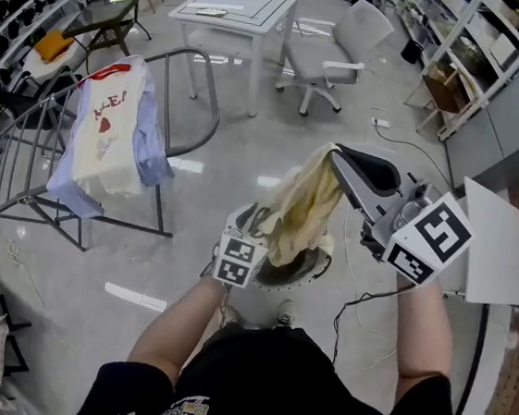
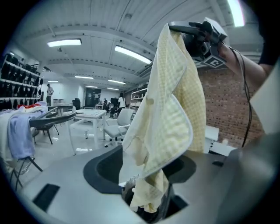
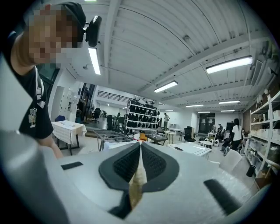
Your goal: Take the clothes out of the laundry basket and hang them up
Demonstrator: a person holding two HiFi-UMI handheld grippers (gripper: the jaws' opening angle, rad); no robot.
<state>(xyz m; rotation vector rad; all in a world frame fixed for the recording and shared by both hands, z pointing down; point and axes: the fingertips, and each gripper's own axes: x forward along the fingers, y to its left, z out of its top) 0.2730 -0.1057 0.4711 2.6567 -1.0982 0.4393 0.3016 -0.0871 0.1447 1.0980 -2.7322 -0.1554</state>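
A pale yellow checked garment (image 1: 301, 211) hangs from my right gripper (image 1: 336, 150), which is shut on its top edge and holds it up in front of me. A strip of the cloth (image 3: 136, 183) shows pinched between the right gripper's (image 3: 140, 146) black pads. My left gripper (image 1: 257, 215) is lower, at the garment's left side. In the left gripper view its jaws stand wide and the garment (image 2: 170, 109) drapes down between them without being pressed; the left gripper (image 2: 144, 175) is open. A round basket (image 1: 313, 271) lies on the floor, mostly hidden under the cloth.
A metal drying rack (image 1: 195, 55) stands at the left, with a white T-shirt with red print (image 1: 105, 133) and a light blue shirt (image 1: 150, 148) hung on it. Behind are a white table (image 1: 245, 5) and an office chair (image 1: 327, 61). A white board (image 1: 506, 249) lies right.
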